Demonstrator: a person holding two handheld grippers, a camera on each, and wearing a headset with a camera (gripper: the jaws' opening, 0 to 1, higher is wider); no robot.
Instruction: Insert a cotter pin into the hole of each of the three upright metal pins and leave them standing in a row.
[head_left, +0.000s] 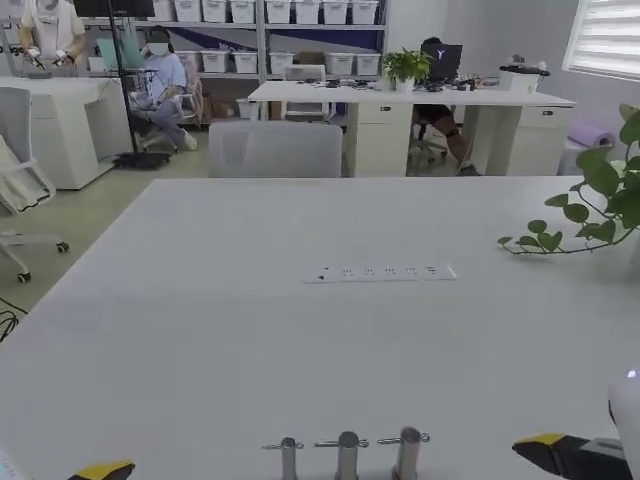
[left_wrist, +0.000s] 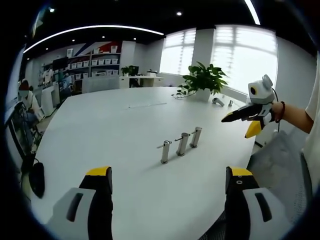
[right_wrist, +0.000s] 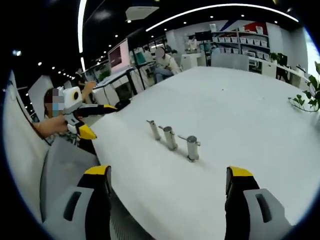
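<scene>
In the head view a white table (head_left: 250, 330) stretches away, and the three metal pins (head_left: 347, 455) stand upright in a left-to-right row at its near edge, close together but not touching. Each carries a cotter pin (head_left: 340, 442) crosswise through its top. A yellow jaw tip of the left gripper (head_left: 100, 469) pokes in at the near left corner and the black and yellow right gripper (head_left: 545, 448) lies near right, both well apart from the pins. A flush power strip (head_left: 380, 272) sits mid-table, a leafy plant (head_left: 590, 200) trails in from the far right, and a grey chair (head_left: 275, 150) stands at the far edge. In the left gripper view the left tongs stand wide apart with nothing between them, only bare tabletop. The pin row stands ahead of them on the table, slanting away to the right. Farther right, a hand (left_wrist: 274, 111) holds the right gripper above the table edge, its tongs parted and holding nothing. In the right gripper view the right tongs are likewise spread wide and hold nothing. The three pins stand ahead in a diagonal row, cotter pins showing through their tops. At the left, the left gripper hangs off the table's edge with its tongs apart.
</scene>
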